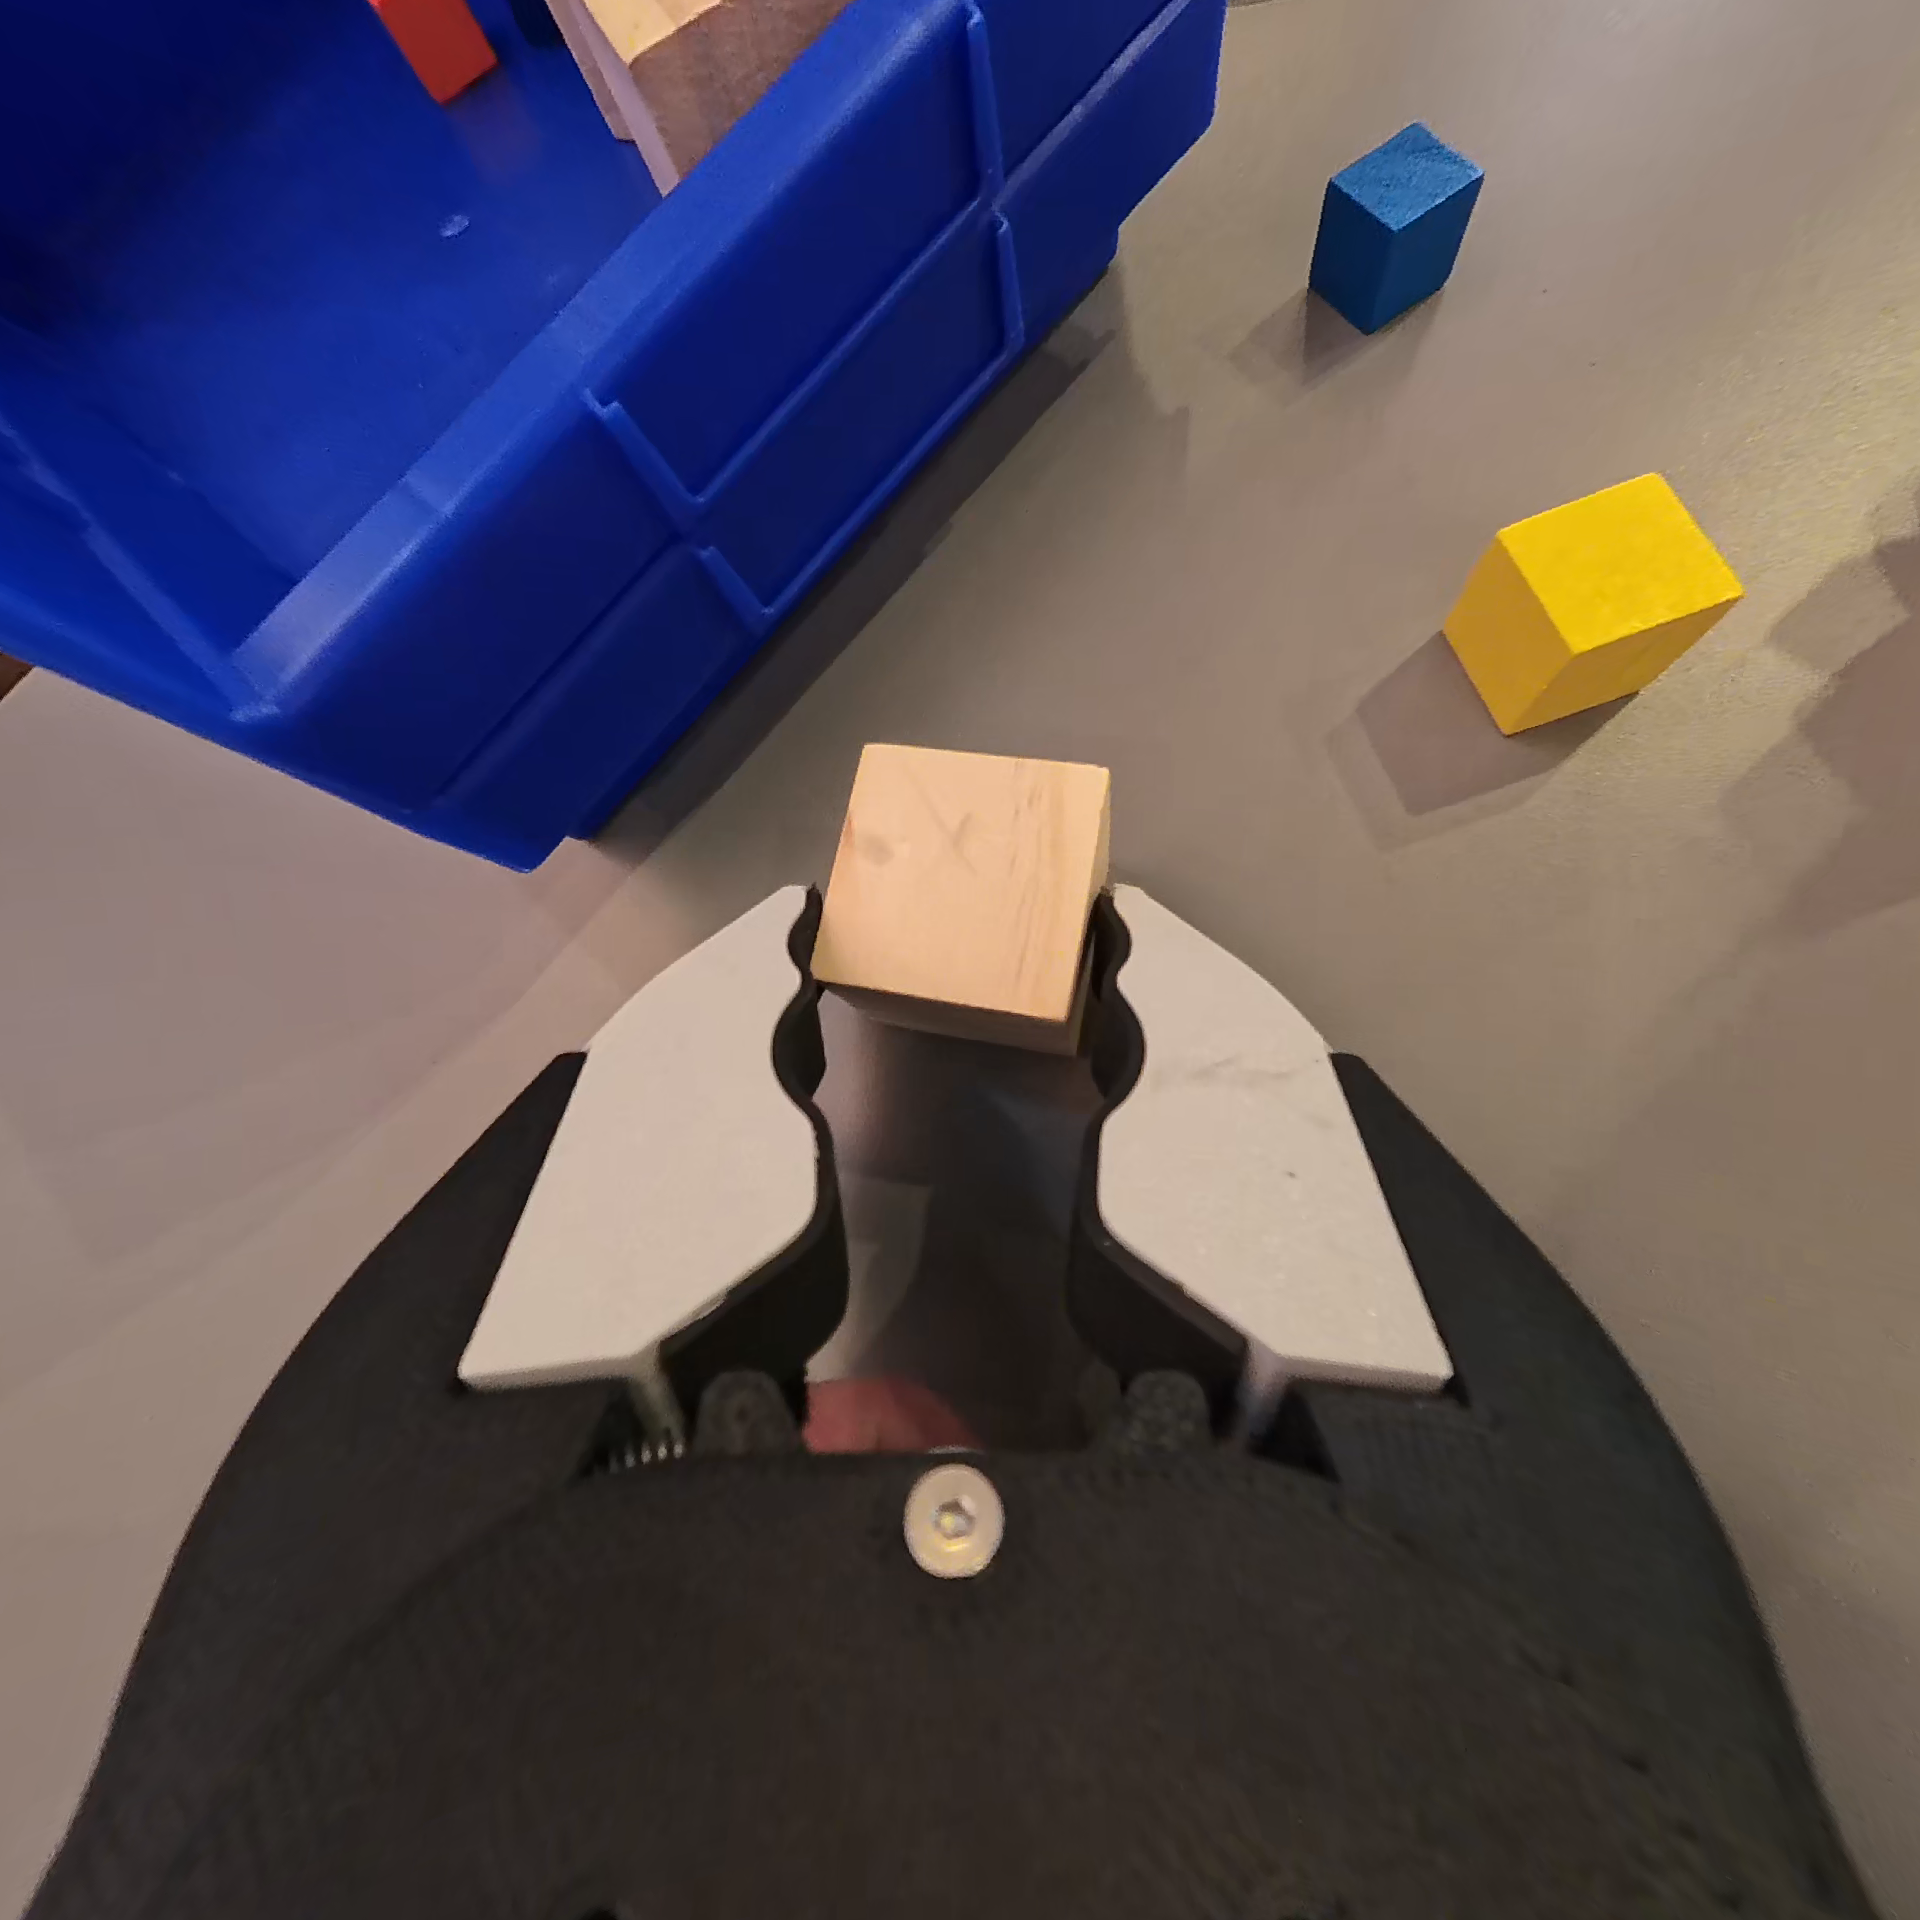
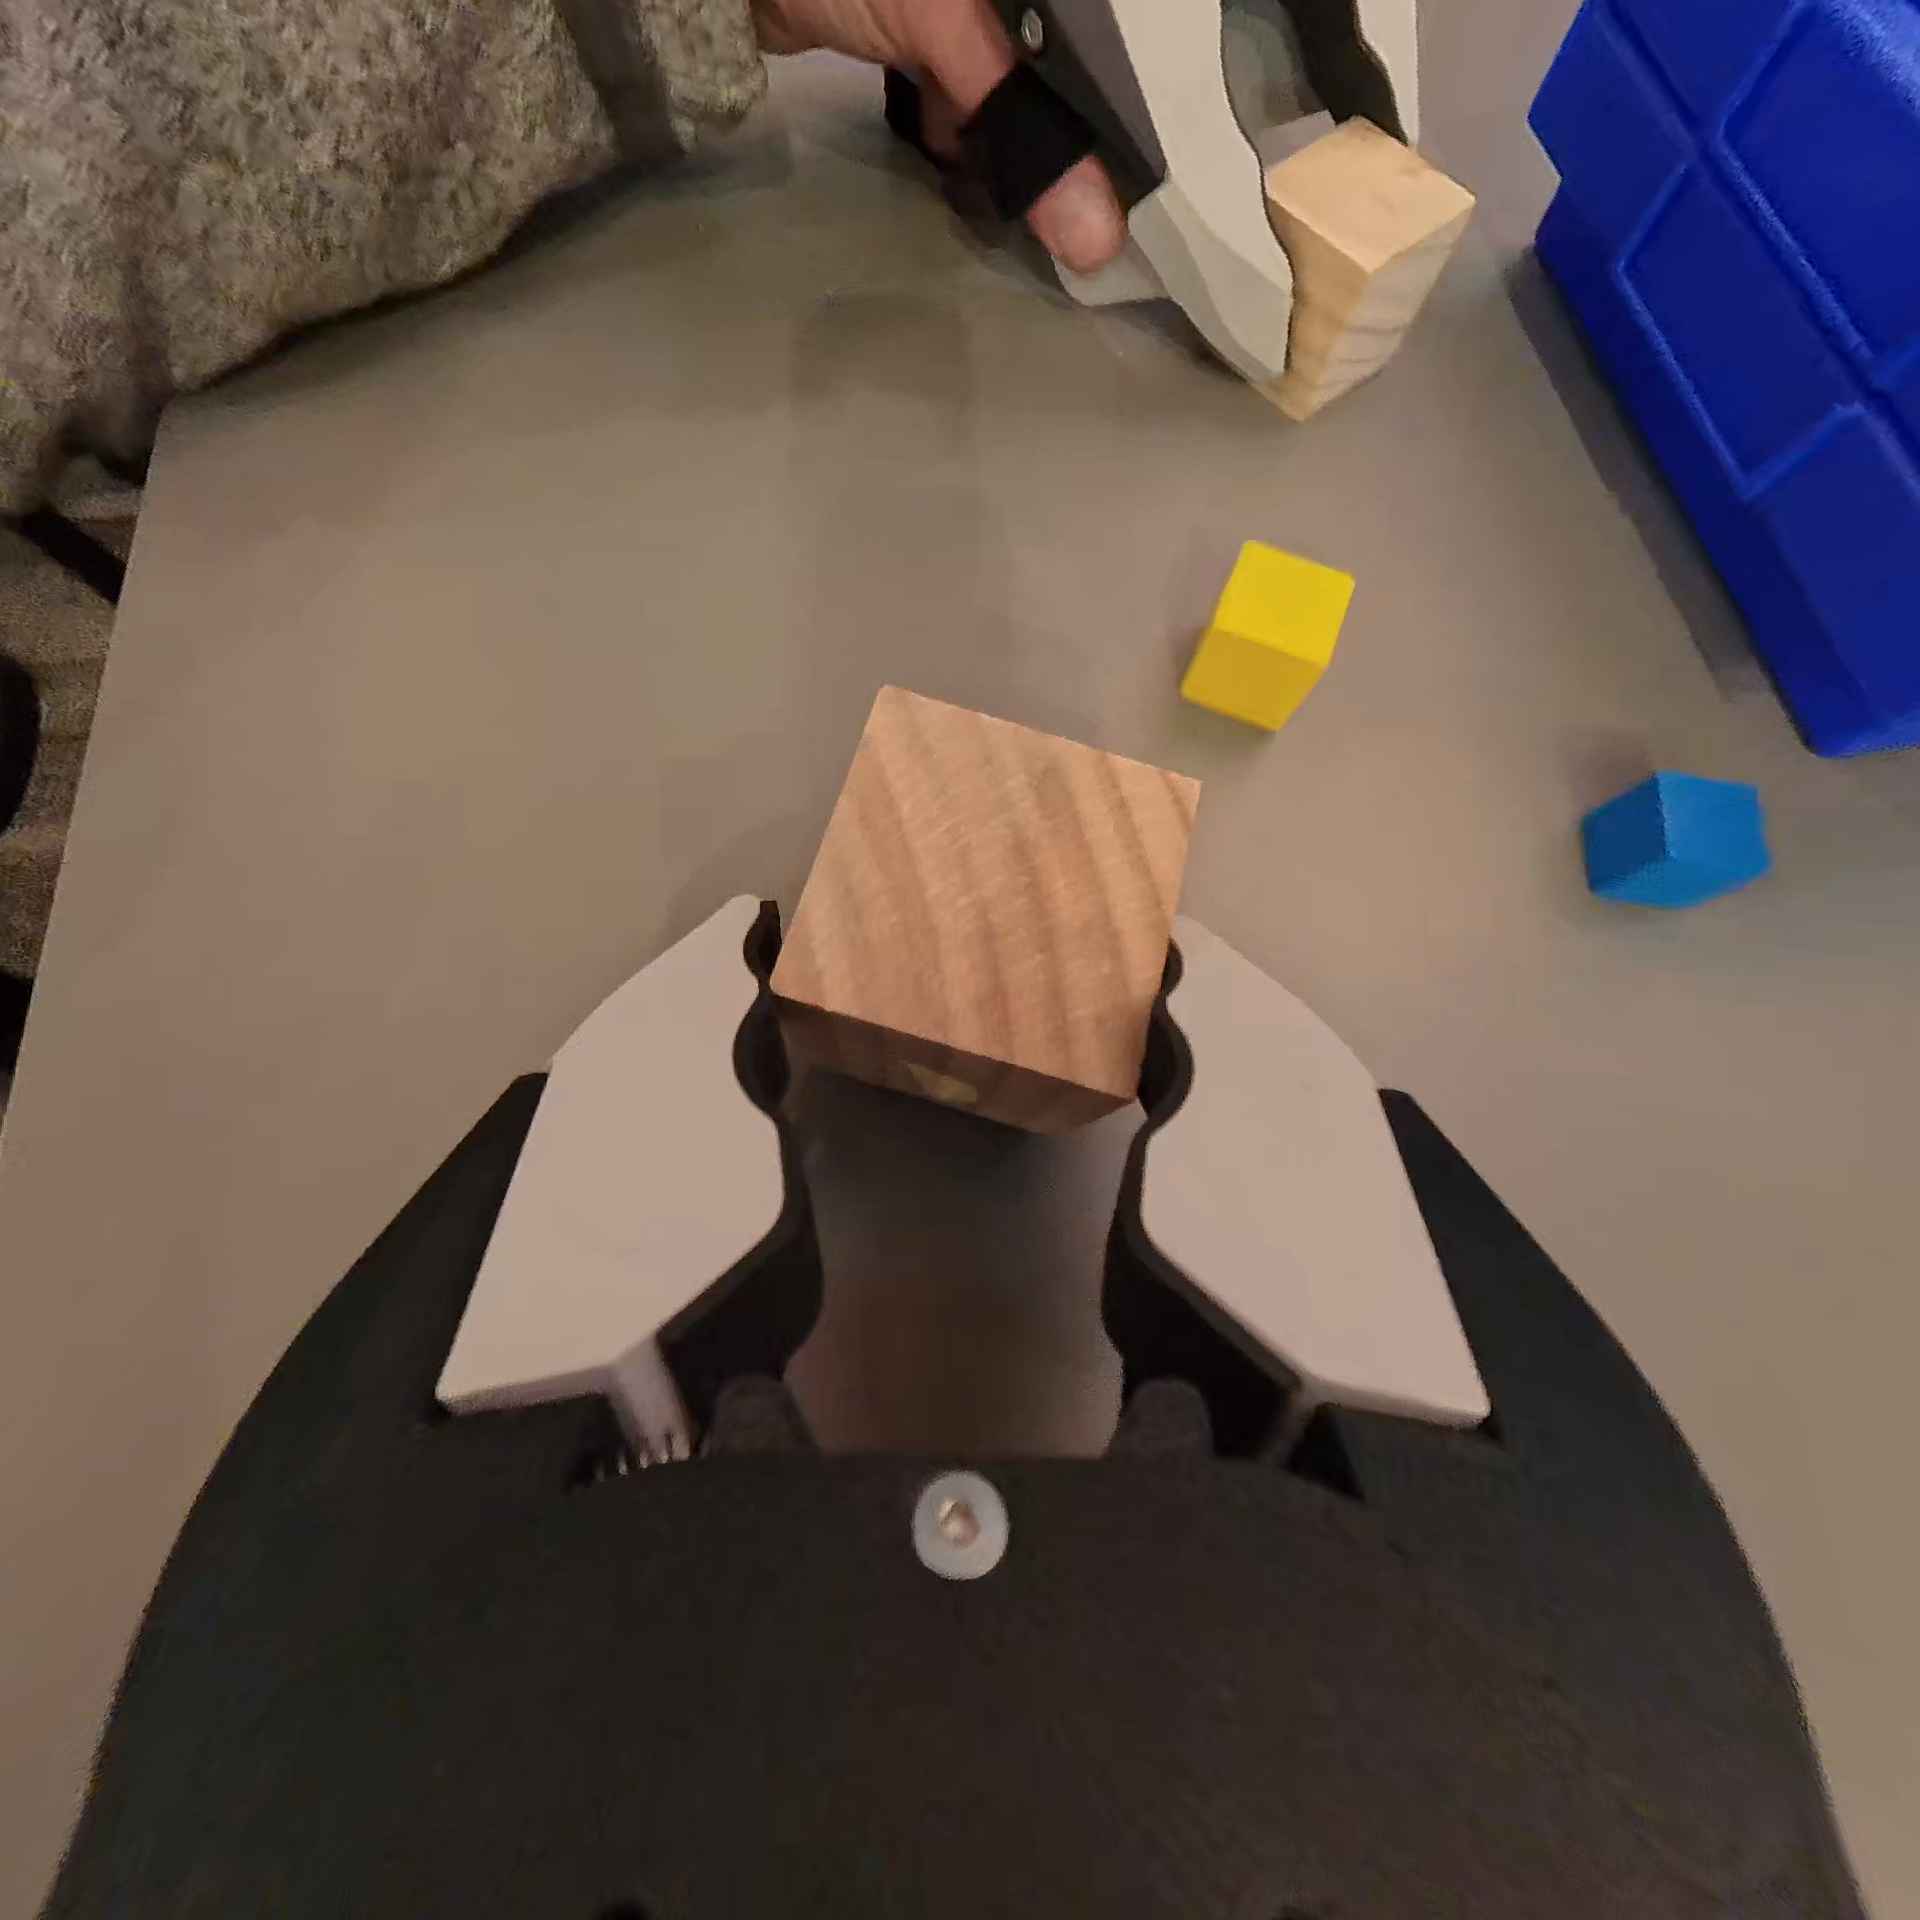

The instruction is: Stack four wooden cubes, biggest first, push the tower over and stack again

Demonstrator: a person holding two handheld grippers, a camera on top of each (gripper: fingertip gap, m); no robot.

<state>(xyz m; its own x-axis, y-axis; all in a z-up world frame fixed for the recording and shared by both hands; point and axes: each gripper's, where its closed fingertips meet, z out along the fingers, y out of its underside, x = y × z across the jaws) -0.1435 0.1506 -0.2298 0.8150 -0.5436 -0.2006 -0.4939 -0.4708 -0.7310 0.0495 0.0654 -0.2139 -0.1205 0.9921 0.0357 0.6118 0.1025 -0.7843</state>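
The right gripper (image 2: pixel 966 997) is clamped on the dark wooden cube (image 2: pixel 987 904), the largest block in sight, its fingers bearing on two opposite side faces while the grain-striped top faces the camera; whether the cube rests on the grey table (image 2: pixel 520 675) or hangs just above it I cannot tell. The left gripper (image 1: pixel 961 935) is closed on the pale wooden cube (image 1: pixel 961 883), a smaller block, again squeezed across opposite flat sides, and in the right wrist view that cube (image 2: pixel 1361 260) seems to sit on or just above the table beside the blue bin (image 2: pixel 1745 364). Both blocks look like solid wood: stiff, light enough for a plain pinch, not fragile, with smooth faces that could slip if the hold lands on an edge or corner, so the sound place to take them is flat face to flat face, near mid-height, square to the pads. The dark cube sits slightly turned between the fingers (worth squaring up before it serves as a base, I judge). A yellow cube (image 2: pixel 1268 634) and a smaller blue cube (image 2: pixel 1673 836) lie loose on the table, apart from each other and from the bin. Seen from the left wrist, the blue bin (image 1: pixel 810 395) is a ribbed, open-topped plastic box, and at its far end lie a red block (image 1: pixel 436 42) and a pale piece of wood (image 1: pixel 644 31), both cut off by the frame.
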